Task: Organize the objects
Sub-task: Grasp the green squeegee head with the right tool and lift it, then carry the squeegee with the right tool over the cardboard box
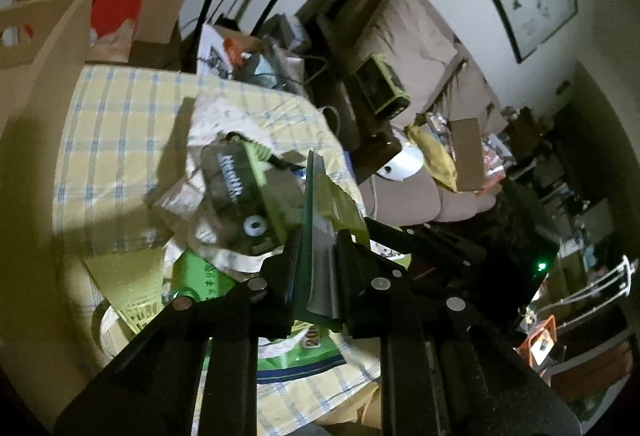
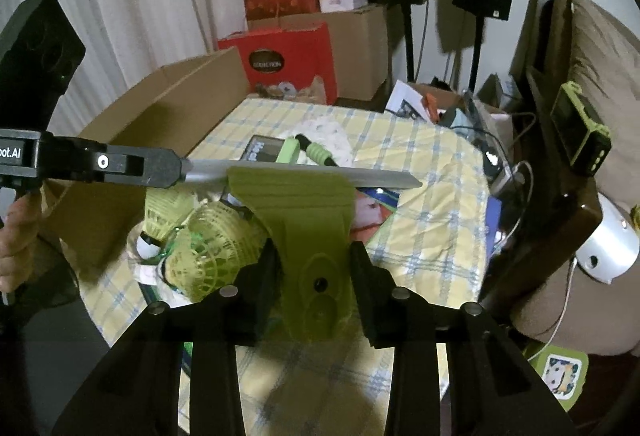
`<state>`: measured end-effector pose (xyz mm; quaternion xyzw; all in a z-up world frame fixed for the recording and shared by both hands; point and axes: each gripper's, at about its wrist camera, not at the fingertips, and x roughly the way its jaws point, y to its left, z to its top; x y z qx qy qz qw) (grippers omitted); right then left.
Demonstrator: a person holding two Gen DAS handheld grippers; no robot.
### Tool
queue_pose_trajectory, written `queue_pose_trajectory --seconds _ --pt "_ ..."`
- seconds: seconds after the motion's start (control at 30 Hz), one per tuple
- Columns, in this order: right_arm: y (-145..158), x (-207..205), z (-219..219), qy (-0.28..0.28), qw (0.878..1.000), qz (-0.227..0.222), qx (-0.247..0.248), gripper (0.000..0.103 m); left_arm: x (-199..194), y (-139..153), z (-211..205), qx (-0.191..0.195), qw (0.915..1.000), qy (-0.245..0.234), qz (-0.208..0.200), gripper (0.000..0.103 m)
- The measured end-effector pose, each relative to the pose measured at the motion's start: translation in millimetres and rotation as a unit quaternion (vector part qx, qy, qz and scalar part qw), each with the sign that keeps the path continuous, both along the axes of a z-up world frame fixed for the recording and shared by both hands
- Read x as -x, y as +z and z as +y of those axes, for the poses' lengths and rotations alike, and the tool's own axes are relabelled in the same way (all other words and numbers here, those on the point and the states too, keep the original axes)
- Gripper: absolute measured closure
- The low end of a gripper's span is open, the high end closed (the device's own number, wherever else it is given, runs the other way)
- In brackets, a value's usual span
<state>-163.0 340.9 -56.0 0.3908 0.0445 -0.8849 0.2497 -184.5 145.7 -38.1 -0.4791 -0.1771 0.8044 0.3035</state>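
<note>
A green squeegee (image 2: 310,232) with a grey blade (image 2: 304,172) is held level above the checked table (image 2: 432,236).

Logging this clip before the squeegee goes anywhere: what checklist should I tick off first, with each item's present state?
1. Right gripper shut on the squeegee by its handle: ok.
2. Left gripper pinching the blade end: ok.
3. Squeegee lifted off the tablecloth: ok, it seems held above the clutter.
4. Space around the handle free: not ok, shuttlecocks sit close beside it.
5. Room inside the cardboard box: cannot tell, its inside is hidden.
</note>
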Motion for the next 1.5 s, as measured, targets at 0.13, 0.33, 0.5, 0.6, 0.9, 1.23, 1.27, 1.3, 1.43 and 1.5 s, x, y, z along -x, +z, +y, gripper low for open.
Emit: queue_pose_trajectory --seconds 0.13,0.33,0.5,0.6,0.9,1.23,1.27,1.3,1.43,1.5 --pt "16.0 -9.7 2.6 -0.002 1.000 0.014 0.001 0.068 -6.9 15.9 2.6 -0.009 0.9997 -0.009 0.019 0.087" --pt "46.5 -28.8 -8.1 0.004 0.999 0.046 -0.005 0.068 -25.2 45.8 -9.8 -0.027 0.9985 -0.012 0.047 0.087" --pt "72.6 -42.9 -34.5 0.022 0.997 0.070 -0.017 0.068 -44.1 69.4 -36.8 -0.037 0.9970 -0.002 0.068 0.087" --pt "85.7 -49.8 -54.5 0.036 0.996 0.082 -0.019 0.068 -55.6 83.1 -57.9 -0.038 0.9960 0.007 0.081 0.087" --pt "106.3 -67.0 -127.3 0.081 0.991 0.106 -0.015 0.068 -87.8 105.1 -134.1 -0.043 0.9925 0.048 0.104 0.087" --pt "106.4 -71.3 -211.6 0.143 0.983 0.112 -0.021 0.068 -108.4 100.3 -221.8 -0.057 0.9871 0.104 0.108 0.087" --pt "104.9 -69.9 -220.1 0.150 0.982 0.110 -0.022 0.068 -108.3 98.3 -229.2 -0.057 0.9866 0.108 0.108 0.087" --pt "104.2 -68.5 -226.0 0.155 0.982 0.109 -0.023 0.068 -108.7 96.9 -234.7 -0.057 0.9862 0.111 0.109 0.086" --pt "98.6 -62.5 -253.2 0.178 0.978 0.105 -0.035 0.068 -108.2 87.0 -256.7 -0.065 0.9839 0.123 0.112 0.086" --pt "94.0 -57.2 -266.4 0.189 0.976 0.101 -0.046 0.068 -105.5 79.9 -269.1 -0.077 0.9828 0.128 0.108 0.087"
